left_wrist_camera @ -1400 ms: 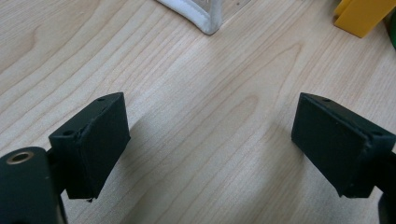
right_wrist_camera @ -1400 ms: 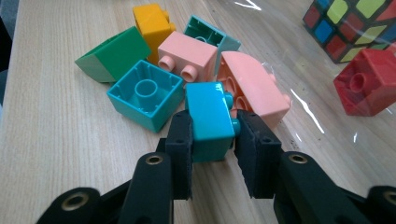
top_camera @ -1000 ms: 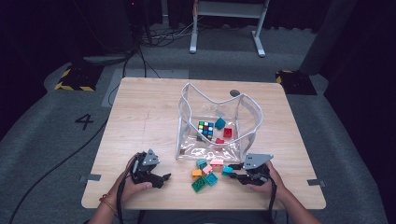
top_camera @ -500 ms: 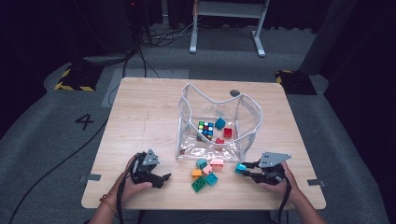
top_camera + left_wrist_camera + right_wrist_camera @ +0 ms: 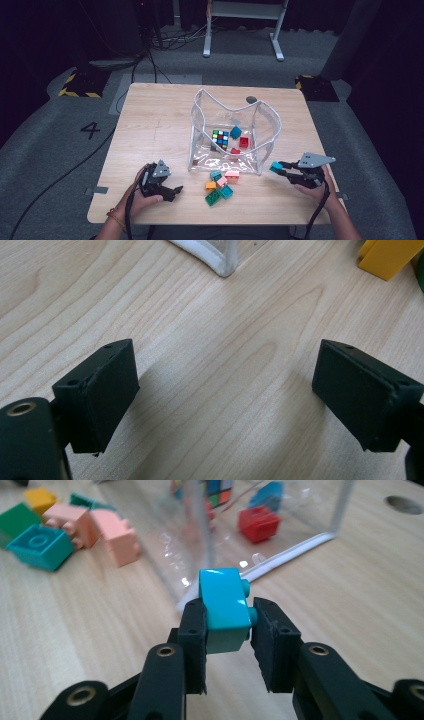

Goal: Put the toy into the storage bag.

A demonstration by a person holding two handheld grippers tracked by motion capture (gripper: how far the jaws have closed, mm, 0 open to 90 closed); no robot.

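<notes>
My right gripper (image 5: 227,625) clamps teal brick (image 5: 223,605), lower right; several already in bag (image 5: 267,125); five left (image 5: 220,186); left gripper (image 5: 227,395) wide, empty.

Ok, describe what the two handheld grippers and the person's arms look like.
Both grippers are black. The left gripper and right gripper each carry a grey three-cornered plate on top and trail a black cable toward the person. The fingers are flat, blocky black pads with small screw holes, on arms with brass-ringed pivots. The forearms are bare of sleeves; the left wrist wears a thin bracelet.
</notes>
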